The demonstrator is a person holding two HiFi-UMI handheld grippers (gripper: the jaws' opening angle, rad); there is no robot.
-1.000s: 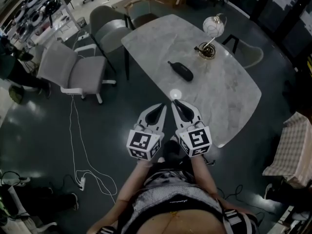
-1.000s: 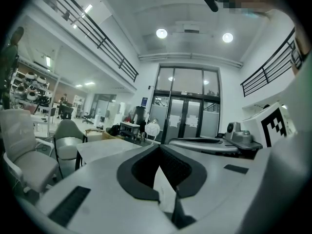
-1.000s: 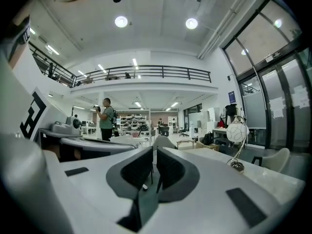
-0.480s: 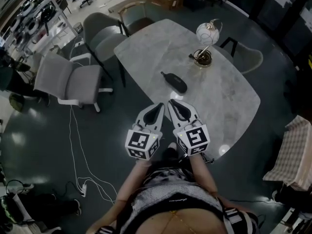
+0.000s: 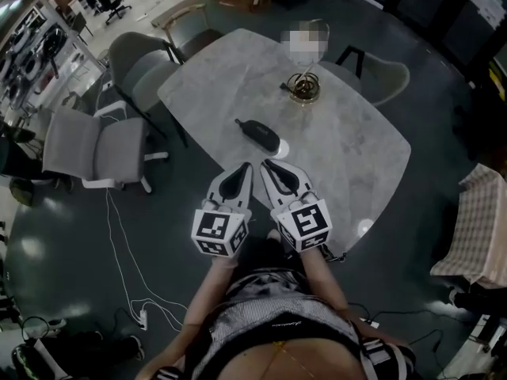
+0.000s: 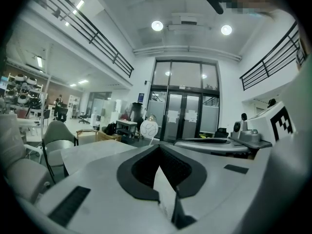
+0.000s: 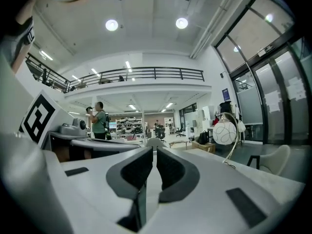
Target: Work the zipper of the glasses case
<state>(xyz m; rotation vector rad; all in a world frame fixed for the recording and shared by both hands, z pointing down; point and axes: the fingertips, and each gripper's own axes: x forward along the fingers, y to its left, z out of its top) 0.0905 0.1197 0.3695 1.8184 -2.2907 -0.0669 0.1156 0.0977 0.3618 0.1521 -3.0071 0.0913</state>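
A dark, oblong glasses case [image 5: 258,134] lies on the marble table [image 5: 238,70] in the head view, near the table's front edge. My left gripper [image 5: 246,165] and right gripper [image 5: 268,164] are held side by side in front of my body, short of the table and a little nearer than the case. Both are shut with nothing between the jaws. In the left gripper view the left gripper [image 6: 158,148] points over the table top; in the right gripper view the right gripper [image 7: 155,150] does the same. The case does not show in either gripper view.
A globe lamp [image 5: 303,85] on a brass base stands on the table beyond the case, also seen as a lamp [image 7: 225,132]. Grey chairs [image 5: 95,150] stand left of the table. A white cable [image 5: 119,244] trails on the dark floor. A checked cloth [image 5: 479,228] lies at right.
The view has drawn closer to the table: the case and lamp have shifted left and nearer. Both grippers stay shut and side by side, now close to the table's front edge.
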